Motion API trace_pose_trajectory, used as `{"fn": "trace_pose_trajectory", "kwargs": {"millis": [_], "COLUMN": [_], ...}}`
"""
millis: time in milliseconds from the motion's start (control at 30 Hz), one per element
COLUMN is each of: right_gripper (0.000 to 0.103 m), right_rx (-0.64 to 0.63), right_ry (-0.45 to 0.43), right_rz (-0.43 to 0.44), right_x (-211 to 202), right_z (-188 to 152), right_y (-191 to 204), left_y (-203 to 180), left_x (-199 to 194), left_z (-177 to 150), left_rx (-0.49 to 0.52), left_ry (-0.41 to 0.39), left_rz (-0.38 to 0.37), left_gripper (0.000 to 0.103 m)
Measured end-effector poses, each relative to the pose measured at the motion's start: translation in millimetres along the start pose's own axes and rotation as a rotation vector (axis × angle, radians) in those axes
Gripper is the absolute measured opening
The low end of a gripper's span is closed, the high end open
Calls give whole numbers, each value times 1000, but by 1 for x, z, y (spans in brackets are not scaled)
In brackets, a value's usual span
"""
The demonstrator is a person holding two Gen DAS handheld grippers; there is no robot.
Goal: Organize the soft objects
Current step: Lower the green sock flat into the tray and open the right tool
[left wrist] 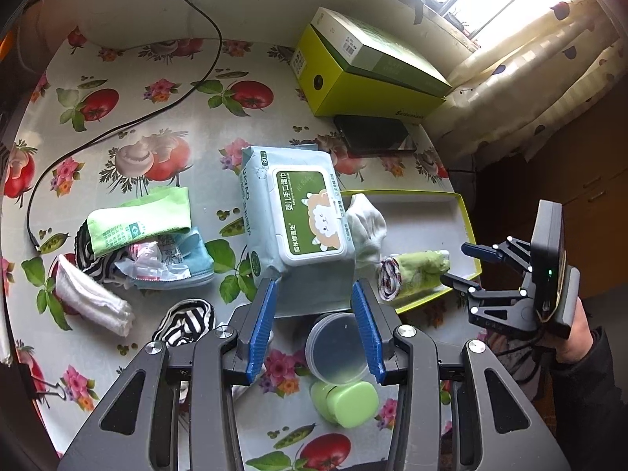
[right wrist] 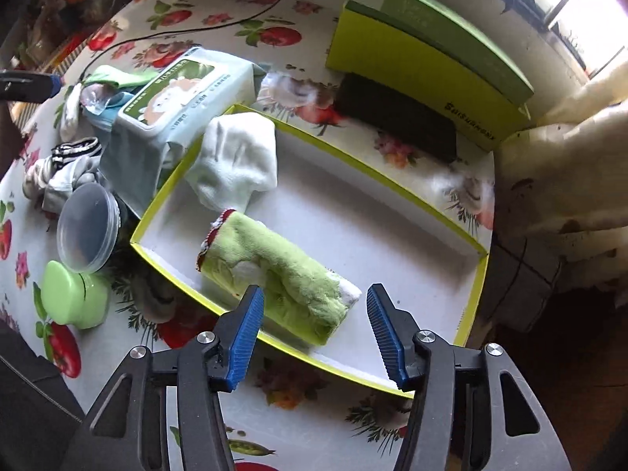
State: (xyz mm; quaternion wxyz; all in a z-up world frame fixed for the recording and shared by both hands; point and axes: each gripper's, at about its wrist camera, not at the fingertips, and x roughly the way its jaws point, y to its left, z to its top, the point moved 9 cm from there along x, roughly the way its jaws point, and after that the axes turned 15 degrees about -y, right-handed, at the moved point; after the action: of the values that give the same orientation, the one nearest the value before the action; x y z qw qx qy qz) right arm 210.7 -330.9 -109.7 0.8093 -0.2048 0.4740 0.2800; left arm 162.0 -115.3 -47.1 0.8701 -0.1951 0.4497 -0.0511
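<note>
Right gripper [right wrist: 312,333]: jaws spread wide and gripping nothing, poised above the near end of the rolled green cloth [right wrist: 274,278], which lies inside the shallow yellow-rimmed tray [right wrist: 477,274].
Left gripper [left wrist: 314,329]: jaws spread, nothing pinched; the wet-wipes pack [left wrist: 292,223] and a clear-lidded tub [left wrist: 337,349] show between them, lower down on the surface.
Still loose: green towel [left wrist: 145,219], white roll [left wrist: 94,302] and striped cloth [left wrist: 188,322] lie in a heap left of the pack.
Risk, tray: the white sock [right wrist: 235,161] drapes over the tray's rim and could likely slide out if nudged.
Risk, roll: a jaw brushing the green cloth could unroll it.
Risk, clutter: the tub and green container [left wrist: 347,402] sit close by and may be knocked.
Surface: fruit-print oilcloth [left wrist: 157,90], a black cable [left wrist: 117,125] across it.
Room: bright window, spotted curtain [left wrist: 530,78], green boxes [left wrist: 369,70] at the back.
</note>
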Motion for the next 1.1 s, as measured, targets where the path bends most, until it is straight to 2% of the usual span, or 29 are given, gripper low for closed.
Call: {"fn": "trace_pose_trajectory", "kwargs": {"millis": [100,133,200,267,300,367,500,700,833,1100], "right_gripper": [55,55,53,37,35,34,34,36,45,47], "right_rx": [301,405,521,593,625,630,581,558,515,445], "right_ry": [-59,-51,-23,-1,11,16,16,4,-33,-84], "right_rz": [40,29,2,37,78,151,212,200,176,195], "right_x": [-1,4,16,27,33,39,42,27,8,-28], "right_z": [0,-5,-13,-19,-20,-16,-7,-4,5,21], "right_y": [-26,-35,-44,-42,-36,-19,8,17,23,63], "left_y": [1,2,4,6,7,9,16,28,38,61], "left_x": [-2,-2,-1,-1,-1,-1,-2,-9,-17,-27], "left_z": [-1,-2,-3,-5,-5,-6,-8,-12,-14,-30], "left_rx": [-3,-6,-9,-10,-12,-16,-23,-29,-29,-53], "left_ry": [-2,-1,5,8,8,11,16,13,-4,-14], "left_rz": [2,4,11,16,17,24,37,59,84,125], "left_gripper": [42,42,42,42,42,42,42,42,42,42]}}
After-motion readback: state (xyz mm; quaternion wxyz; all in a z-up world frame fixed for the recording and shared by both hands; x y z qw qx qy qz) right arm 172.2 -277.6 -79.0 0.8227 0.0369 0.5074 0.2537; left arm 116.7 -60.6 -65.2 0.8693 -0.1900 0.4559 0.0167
